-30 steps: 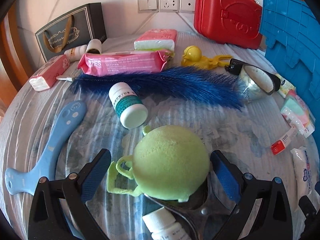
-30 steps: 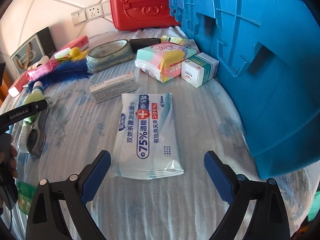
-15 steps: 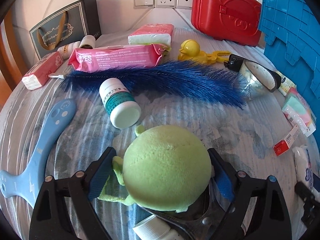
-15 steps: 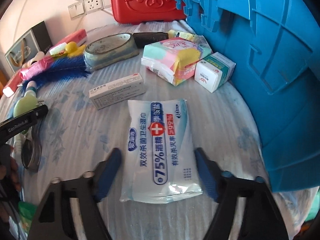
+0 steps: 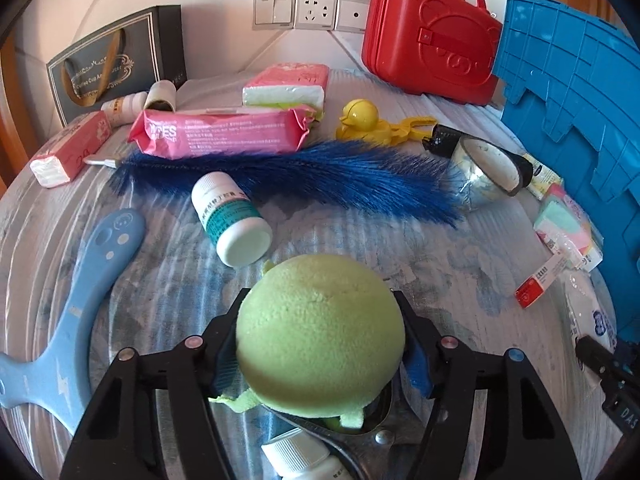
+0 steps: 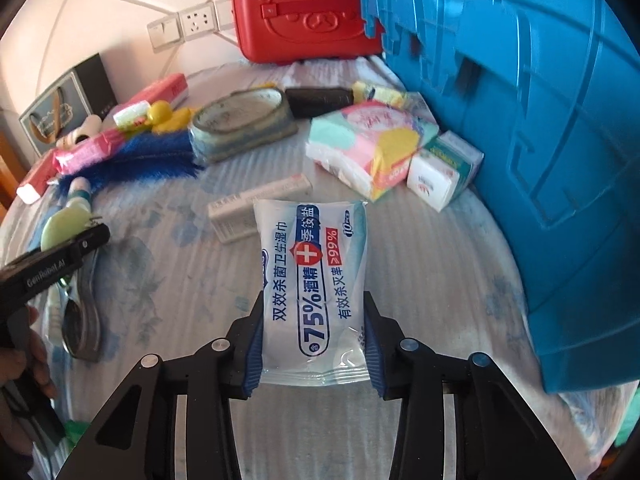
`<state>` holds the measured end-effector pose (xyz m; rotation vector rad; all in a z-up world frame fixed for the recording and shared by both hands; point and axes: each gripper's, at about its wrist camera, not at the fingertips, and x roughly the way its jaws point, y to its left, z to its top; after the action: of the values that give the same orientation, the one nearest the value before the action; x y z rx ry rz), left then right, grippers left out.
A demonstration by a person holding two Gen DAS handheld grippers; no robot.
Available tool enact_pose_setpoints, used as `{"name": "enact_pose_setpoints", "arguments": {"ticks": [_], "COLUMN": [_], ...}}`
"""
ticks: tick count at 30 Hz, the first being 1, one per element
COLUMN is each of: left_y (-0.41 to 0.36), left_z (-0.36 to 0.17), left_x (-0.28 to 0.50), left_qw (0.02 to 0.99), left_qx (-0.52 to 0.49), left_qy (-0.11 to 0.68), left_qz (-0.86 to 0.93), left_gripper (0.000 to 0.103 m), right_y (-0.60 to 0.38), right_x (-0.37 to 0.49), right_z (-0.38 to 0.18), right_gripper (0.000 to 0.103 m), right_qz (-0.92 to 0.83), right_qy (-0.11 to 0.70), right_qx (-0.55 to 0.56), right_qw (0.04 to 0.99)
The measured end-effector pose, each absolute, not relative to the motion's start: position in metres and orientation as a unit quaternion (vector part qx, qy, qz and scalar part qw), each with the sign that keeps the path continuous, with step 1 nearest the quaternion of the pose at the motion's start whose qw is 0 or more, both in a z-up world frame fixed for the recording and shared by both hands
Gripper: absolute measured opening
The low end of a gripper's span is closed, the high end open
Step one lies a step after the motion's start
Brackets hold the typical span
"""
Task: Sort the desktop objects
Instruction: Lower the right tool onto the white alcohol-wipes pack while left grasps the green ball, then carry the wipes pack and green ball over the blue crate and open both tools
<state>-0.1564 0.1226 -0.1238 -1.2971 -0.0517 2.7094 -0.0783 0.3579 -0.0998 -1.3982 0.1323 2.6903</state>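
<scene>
The right gripper (image 6: pixel 314 344) was closing on a pack of wet wipes (image 6: pixel 314 292), its blue pads (image 6: pixel 254 354) pressed against the pack's two long edges near the near end. The pack's long axis ran straight away from the camera along the fingers, its far end pointing toward a long white box (image 6: pixel 260 206) lying crosswise on the striped cloth (image 6: pixel 180 280). The printed text ran along that same axis.

The left gripper (image 5: pixel 320 348) was closing on a round green sponge (image 5: pixel 320 336), its pads touching the ball on both sides. The sponge sat low in the middle of the left wrist view, above a shiny metal spoon (image 5: pixel 372 436); being round, it showed no clear long axis.

On the cloth beyond the sponge lay two white pill bottles, one (image 5: pixel 232 216) on its side with the cap toward the camera, another (image 5: pixel 304 460) partly cut off at the bottom edge. One blue feather (image 5: pixel 304 172) stretched crosswise, with one pink wipes pack (image 5: pixel 224 134) behind it and one yellow duck toy (image 5: pixel 360 120). One red case (image 5: pixel 432 44) stood at the back, and one blue crate (image 6: pixel 520 120) filled the right side.
</scene>
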Motion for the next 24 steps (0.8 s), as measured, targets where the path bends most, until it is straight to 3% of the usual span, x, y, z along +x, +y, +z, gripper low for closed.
{"name": "enact_pose_setpoints", "arguments": {"ticks": [14, 24], "left_y": [0.140, 0.160], "left_z": [-0.042, 0.056], "left_x": [-0.113, -0.088], "left_qw": [0.103, 0.142], "left_qx": [-0.365, -0.294], "left_qy": [0.005, -0.006], "left_qz": [0.925, 0.945], "left_gripper": [0.066, 0.066], "right_y": [0.326, 0.334], "right_x": [-0.066, -0.018], "right_z": [-0.026, 0.084], "right_gripper": [0.041, 0.041], "right_qz": [0.918, 0.954], "right_qy": [0.048, 0.044], "right_qx": [-0.393, -0.293], "right_qw": [0.022, 0.035]}}
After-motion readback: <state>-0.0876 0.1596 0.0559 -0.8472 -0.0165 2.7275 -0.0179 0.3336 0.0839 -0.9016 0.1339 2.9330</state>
